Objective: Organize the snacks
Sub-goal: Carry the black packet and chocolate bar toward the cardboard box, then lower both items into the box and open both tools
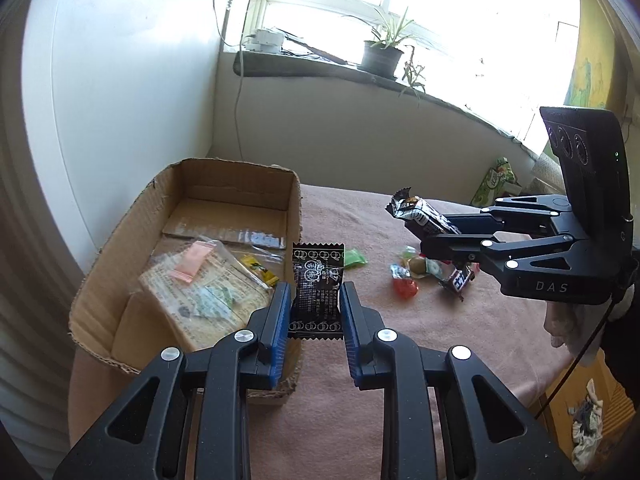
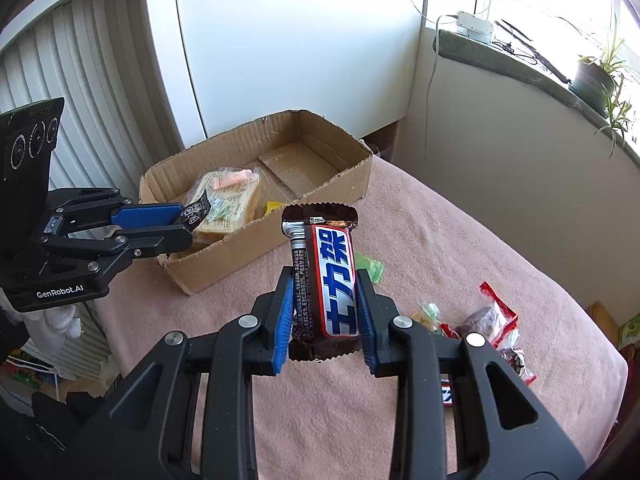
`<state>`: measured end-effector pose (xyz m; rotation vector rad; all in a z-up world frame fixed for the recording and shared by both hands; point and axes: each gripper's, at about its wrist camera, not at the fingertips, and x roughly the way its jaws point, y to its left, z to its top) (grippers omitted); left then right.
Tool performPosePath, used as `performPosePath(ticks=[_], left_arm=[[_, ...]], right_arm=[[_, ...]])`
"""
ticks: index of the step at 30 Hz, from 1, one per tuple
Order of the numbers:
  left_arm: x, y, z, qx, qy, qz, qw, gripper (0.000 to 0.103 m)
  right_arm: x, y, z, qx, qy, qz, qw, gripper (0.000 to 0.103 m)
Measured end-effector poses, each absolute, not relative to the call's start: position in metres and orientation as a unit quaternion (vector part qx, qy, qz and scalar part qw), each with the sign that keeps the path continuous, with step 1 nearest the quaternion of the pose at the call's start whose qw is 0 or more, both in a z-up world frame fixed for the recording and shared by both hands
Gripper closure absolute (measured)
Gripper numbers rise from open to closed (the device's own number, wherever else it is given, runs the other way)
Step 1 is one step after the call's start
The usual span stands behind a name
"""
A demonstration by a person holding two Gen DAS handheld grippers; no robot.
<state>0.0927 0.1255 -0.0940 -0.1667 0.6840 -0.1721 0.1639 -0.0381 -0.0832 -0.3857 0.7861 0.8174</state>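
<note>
Left wrist view is showing a black snack packet (image 1: 318, 292) sitting clamped in the left gripper (image 1: 314, 316) beside the cardboard box (image 1: 120, 240), while the right gripper (image 2: 326, 312) is pinching a chocolate bar (image 2: 328, 276) above the pink-covered tabletop (image 2: 460, 240), where loose sweets (image 1: 408, 276), perhaps candies, are lying

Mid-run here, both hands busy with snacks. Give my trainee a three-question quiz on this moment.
1. True or false: the left tongs hold a red sachet.
2. What do the right tongs grip?
A. chocolate bar
B. green candy
C. potted plant
3. Fill in: the cardboard box sits on the pink ____.

Key:
1. False; they hold a small black packet.
2. A
3. cloth
</note>
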Motion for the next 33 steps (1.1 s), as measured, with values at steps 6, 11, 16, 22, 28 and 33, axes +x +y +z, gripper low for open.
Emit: performPosePath(ticks=[6,11,16,22,28,33], left_arm=[[0.102,0.152,-0.093,-0.090,0.333,-0.063,0.937,0.080],[0.111,0.172,-0.095,-0.093,0.336,-0.048,0.936,0.080],[0.119,0.184,-0.097,-0.097,0.339,-0.038,0.935,0.080],[0.128,0.195,-0.098,-0.099,0.341,-0.031,0.934,0.080],[0.134,0.200,-0.097,-0.097,0.342,-0.025,0.934,0.080],[0.136,0.204,-0.098,-0.099,0.343,-0.022,0.934,0.080]], right_arm=[[0.179,0.000,-0.081,-0.178,0.368,0.394,0.823,0.073],[0.198,0.032,-0.086,-0.177,0.376,0.394,0.819,0.073],[0.214,0.059,-0.095,-0.183,0.384,0.397,0.813,0.073],[0.230,0.084,-0.105,-0.190,0.393,0.400,0.806,0.073],[0.242,0.095,-0.113,-0.189,0.399,0.400,0.804,0.073],[0.248,0.098,-0.114,-0.190,0.400,0.402,0.802,0.073]])
